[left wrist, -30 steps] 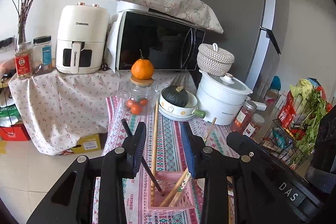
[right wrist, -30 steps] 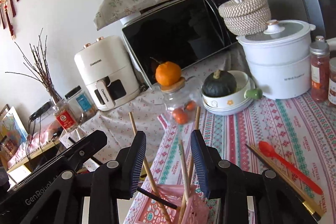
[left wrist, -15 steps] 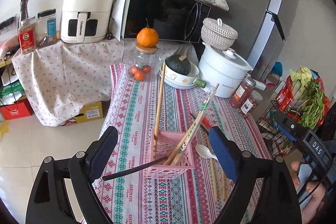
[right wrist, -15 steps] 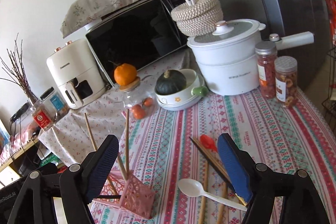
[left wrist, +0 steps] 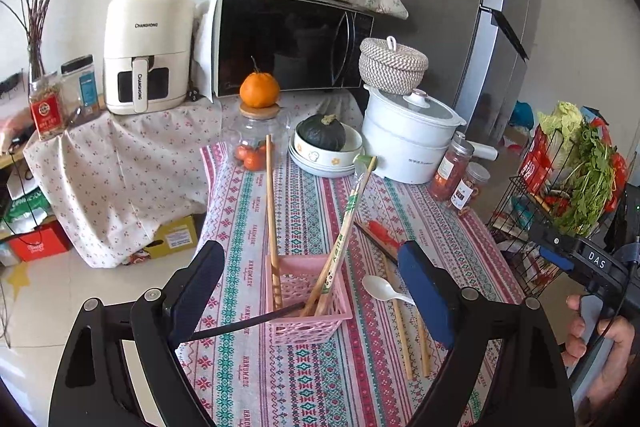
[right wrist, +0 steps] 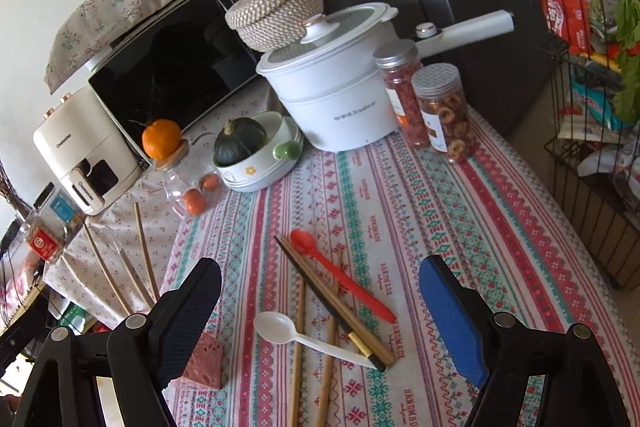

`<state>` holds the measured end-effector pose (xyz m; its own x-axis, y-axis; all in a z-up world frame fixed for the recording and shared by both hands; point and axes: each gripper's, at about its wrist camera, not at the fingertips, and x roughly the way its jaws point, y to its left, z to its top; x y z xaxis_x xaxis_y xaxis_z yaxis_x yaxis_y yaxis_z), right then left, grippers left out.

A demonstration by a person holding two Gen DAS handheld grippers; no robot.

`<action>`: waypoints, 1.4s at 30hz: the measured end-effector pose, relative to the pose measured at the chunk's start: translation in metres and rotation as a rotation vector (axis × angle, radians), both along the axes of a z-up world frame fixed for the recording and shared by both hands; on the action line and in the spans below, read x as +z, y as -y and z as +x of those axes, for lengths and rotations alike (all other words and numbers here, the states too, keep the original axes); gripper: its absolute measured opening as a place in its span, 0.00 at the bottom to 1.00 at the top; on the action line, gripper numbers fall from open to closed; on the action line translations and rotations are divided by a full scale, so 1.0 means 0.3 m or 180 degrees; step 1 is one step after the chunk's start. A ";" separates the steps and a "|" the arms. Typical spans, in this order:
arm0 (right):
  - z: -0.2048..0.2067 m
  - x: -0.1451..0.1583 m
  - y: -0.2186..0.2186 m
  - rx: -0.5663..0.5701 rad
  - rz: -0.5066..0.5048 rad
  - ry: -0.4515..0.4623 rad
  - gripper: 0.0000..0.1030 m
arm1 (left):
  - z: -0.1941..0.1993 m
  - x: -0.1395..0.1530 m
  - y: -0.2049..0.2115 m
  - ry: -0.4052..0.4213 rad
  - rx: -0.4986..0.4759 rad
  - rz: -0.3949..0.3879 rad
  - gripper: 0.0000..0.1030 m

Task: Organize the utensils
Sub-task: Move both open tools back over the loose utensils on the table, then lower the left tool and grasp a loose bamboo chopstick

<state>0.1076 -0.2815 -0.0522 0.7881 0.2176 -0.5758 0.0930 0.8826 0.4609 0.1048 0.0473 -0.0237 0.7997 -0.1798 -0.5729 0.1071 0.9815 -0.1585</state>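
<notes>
A pink lattice basket [left wrist: 308, 301] stands on the patterned tablecloth and holds wooden chopsticks [left wrist: 273, 215], wrapped chopsticks [left wrist: 344, 227] and a black chopstick [left wrist: 244, 325] that leans out to the left. My left gripper [left wrist: 312, 291] is open and empty, just behind the basket. My right gripper [right wrist: 320, 315] is open and empty above loose utensils: a white spoon [right wrist: 280, 327], a red spoon [right wrist: 340, 277], dark chopsticks [right wrist: 336, 303] and wooden chopsticks [right wrist: 298, 347]. The basket's corner [right wrist: 204, 363] shows at the lower left of the right wrist view.
At the back of the table stand a white pot [right wrist: 340, 99], two jars [right wrist: 444, 111], a bowl with a squash [right wrist: 248, 151] and a glass jar with an orange on it [left wrist: 258, 131]. A wire rack with vegetables [left wrist: 568, 179] stands to the right. The table edge is on the left.
Both grippers opened and pulled back from the basket. The black chopstick now rests in the basket, leaning left. The right gripper swung right, over the loose utensils.
</notes>
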 end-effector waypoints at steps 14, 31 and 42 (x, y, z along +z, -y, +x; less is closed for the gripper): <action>0.001 0.024 -0.009 0.0148 -0.0195 -0.0011 0.84 | -0.102 0.141 0.012 0.0254 -0.0091 -0.0157 0.94; 0.006 -0.145 0.147 -0.0137 -0.0110 -0.0852 0.85 | 0.105 -0.326 0.468 -0.1319 -0.0813 -0.0278 0.92; 0.024 -0.256 0.137 0.0043 -0.0042 -0.1300 0.85 | 0.227 -0.577 0.516 -0.1828 -0.0660 -0.0122 0.40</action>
